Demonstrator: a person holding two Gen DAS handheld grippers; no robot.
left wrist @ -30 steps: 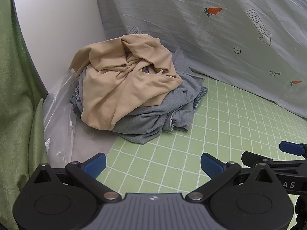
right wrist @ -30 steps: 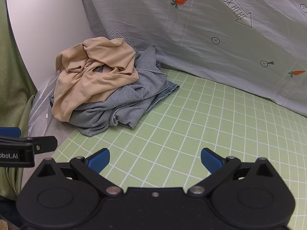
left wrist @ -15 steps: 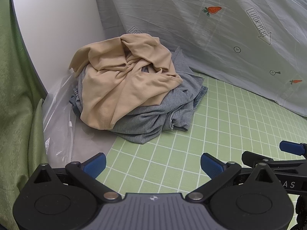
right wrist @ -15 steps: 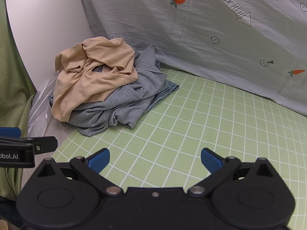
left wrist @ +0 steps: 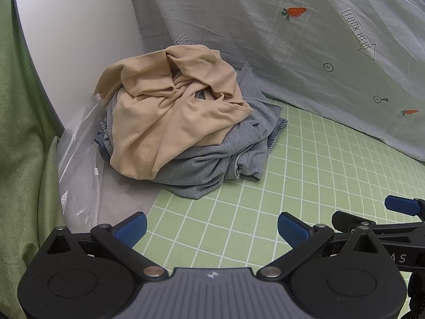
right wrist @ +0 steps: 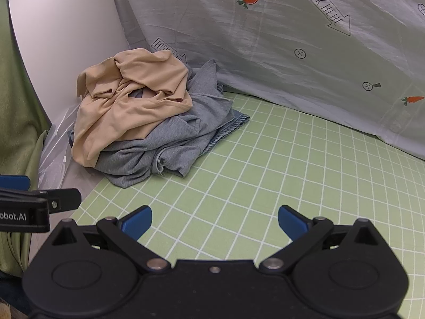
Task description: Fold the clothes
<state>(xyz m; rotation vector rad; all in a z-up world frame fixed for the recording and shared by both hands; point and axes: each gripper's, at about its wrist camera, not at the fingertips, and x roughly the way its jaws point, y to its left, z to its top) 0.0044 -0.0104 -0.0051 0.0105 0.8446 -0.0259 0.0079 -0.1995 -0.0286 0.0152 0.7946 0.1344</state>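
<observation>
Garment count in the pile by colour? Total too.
Beige garment: 1, crumpled on top
Grey garment: 1 that I can tell apart, bunched underneath; folds may hide more
Total: 2 visible

I see a green cutting mat [left wrist: 305,175] with a white grid covering the worktop. Behind it hangs a pale grey sheet [left wrist: 265,26] printed with carrots [left wrist: 294,12] and arrows. At far left, a white panel [left wrist: 74,40], crinkled clear plastic [left wrist: 79,164], and green fabric [left wrist: 24,146].
</observation>
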